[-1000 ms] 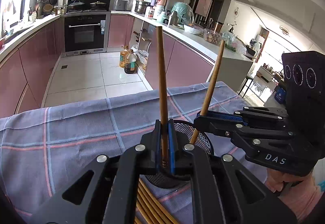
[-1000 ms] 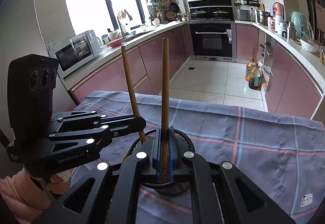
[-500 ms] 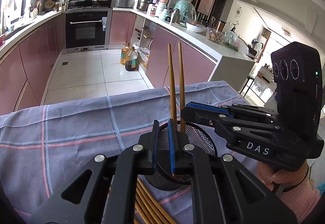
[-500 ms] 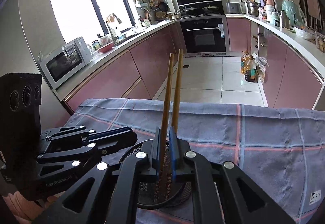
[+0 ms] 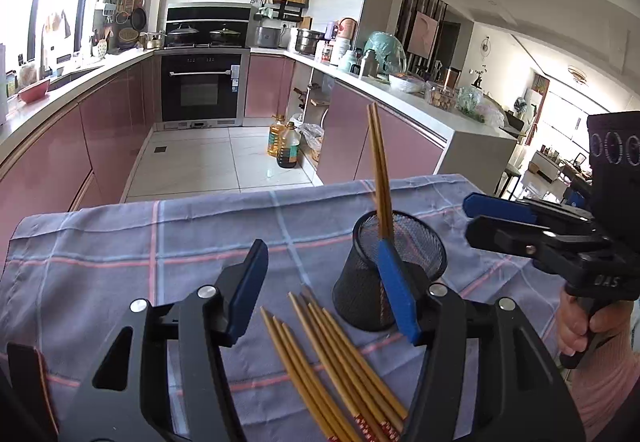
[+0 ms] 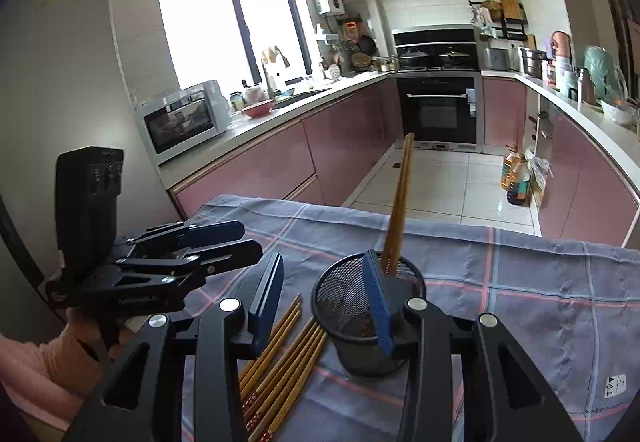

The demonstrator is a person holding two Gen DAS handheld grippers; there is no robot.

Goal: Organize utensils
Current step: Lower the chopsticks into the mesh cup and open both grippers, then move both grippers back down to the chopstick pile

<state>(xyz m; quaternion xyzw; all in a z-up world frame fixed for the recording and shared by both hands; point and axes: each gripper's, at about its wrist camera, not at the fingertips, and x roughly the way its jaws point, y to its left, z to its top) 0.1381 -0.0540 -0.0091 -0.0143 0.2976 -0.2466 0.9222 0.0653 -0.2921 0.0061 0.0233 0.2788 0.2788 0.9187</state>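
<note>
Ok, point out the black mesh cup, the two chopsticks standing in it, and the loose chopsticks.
black mesh cup (image 5: 362,294): left wrist view, outer wall.
two standing chopsticks (image 5: 378,161): left wrist view, mid-shaft.
loose chopsticks (image 5: 320,354): left wrist view, middle of pile.

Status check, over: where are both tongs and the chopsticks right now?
Left tongs open, empty. Right tongs open, empty. Two chopsticks in mesh cup; loose chopsticks beside it. Nothing blocking.

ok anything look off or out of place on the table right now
Nothing spilled or damaged. Two chopsticks lean in the upright mesh holder; the remaining chopsticks lie loose and fanned on the checked cloth beside it, not yet sorted.
</note>
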